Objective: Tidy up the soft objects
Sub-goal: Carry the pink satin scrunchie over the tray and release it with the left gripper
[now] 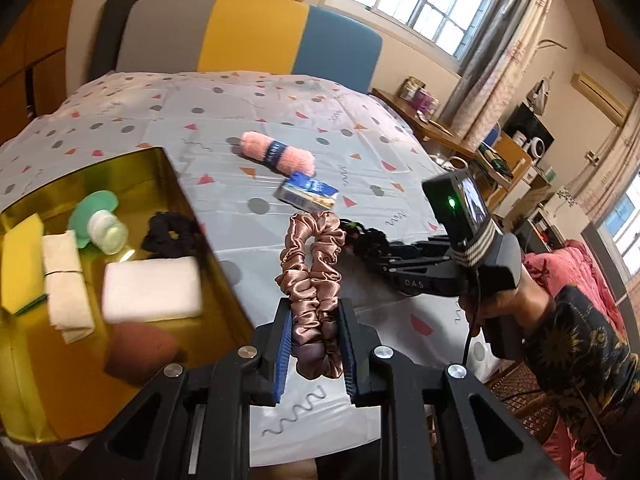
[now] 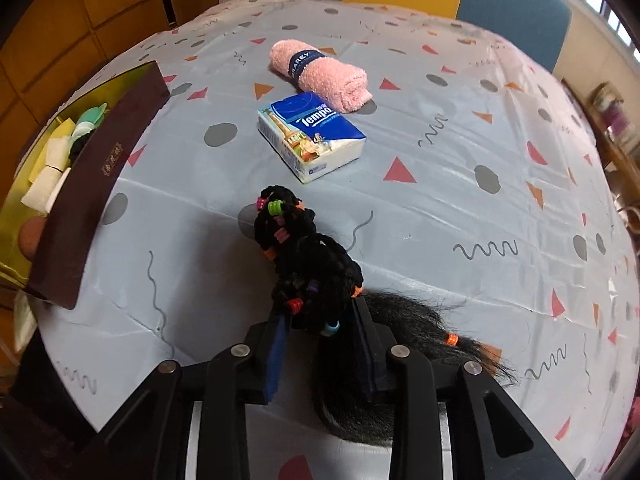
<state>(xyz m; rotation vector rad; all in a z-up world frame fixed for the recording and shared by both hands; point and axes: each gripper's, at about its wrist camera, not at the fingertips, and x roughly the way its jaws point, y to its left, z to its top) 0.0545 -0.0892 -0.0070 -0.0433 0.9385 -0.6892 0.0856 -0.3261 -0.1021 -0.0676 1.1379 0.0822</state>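
Note:
My left gripper [image 1: 314, 305] is shut on a pink satin scrunchie [image 1: 310, 268], which sticks out beyond its blue pads above the patterned tablecloth. To its right a person's hand holds my right gripper [image 1: 378, 246], shut on a black bundle of hair ties with coloured beads [image 1: 366, 238]. In the right wrist view that bundle [image 2: 308, 264] sits between the fingers of the right gripper [image 2: 318, 312], and a tuft of black hair-like strands [image 2: 404, 320] trails beside the right finger. A rolled pink towel [image 2: 320, 76] and a blue tissue pack [image 2: 312, 136] lie further out on the table.
An open gold box [image 1: 168, 168] stands at the left, with a dark brown outer wall [image 2: 92, 184]. It holds a yellow sponge [image 1: 22, 260], a white cloth [image 1: 66, 280], a white sponge [image 1: 152, 288], a black scrunchie [image 1: 170, 236], a small green and white bottle [image 1: 106, 230] and a brown pad [image 1: 140, 350]. A colour-block headboard and shelves stand behind.

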